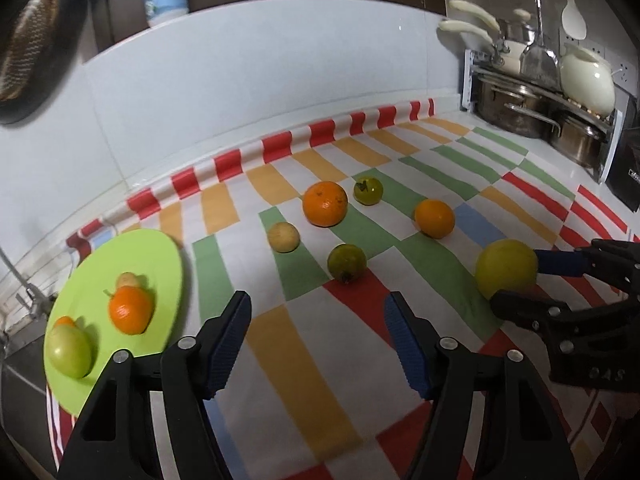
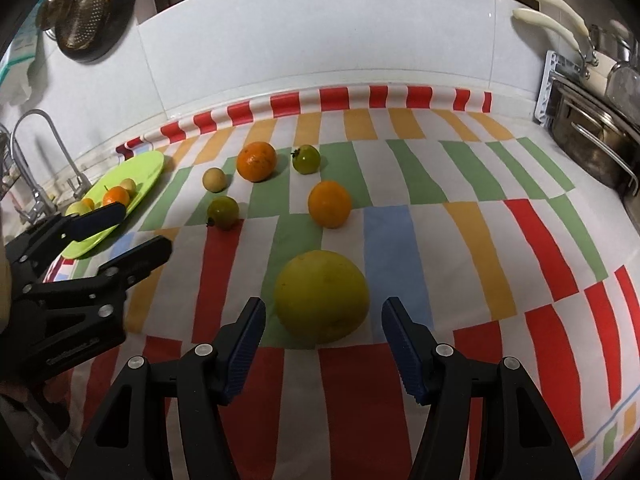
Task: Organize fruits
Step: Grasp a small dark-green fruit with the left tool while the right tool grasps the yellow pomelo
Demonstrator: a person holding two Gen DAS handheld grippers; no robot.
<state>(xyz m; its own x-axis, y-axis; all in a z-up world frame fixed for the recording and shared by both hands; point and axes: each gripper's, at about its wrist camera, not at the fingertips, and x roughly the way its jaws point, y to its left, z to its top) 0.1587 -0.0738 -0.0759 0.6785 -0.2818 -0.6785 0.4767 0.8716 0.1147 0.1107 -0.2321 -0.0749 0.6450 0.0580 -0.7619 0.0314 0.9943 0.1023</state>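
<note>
left gripper [image 1: 318,336]: jaws standing spread, gripping nothing, hovering over bare cloth just right of the plate.
right gripper [image 2: 323,344]: jaws spread wide, the big yellow fruit [image 2: 321,299] sitting between the fingertips; contact not showing, small gaps on both sides.
green plate [image 1: 160,252]: lying at the far left of the cloth, holding a green apple [image 1: 69,351], a stemmed orange [image 1: 131,309], a small tan fruit [image 1: 129,280] and a bit of orange behind the apple.
loose fruit: large orange [image 1: 325,203], green tomato-like fruit [image 1: 368,190], second orange [image 1: 434,218], tan ball [image 1: 283,237], second green fruit [image 1: 347,263], all resting apart mid-cloth.
left view only: pot rack with kettle [image 1: 586,78] showing in full at far right; right gripper coming in from the right edge around the yellow fruit.
right view only: faucet [image 2: 36,148] and colander [image 2: 82,8] at far left; left gripper partly covering the plate's near side.
edges: cloth [image 2: 420,240] curling up the white backsplash at the far edge; plate overhanging the cloth's left edge near the sink.
open room: wide bare cloth lying right of the yellow fruit and between the two grippers.
</note>
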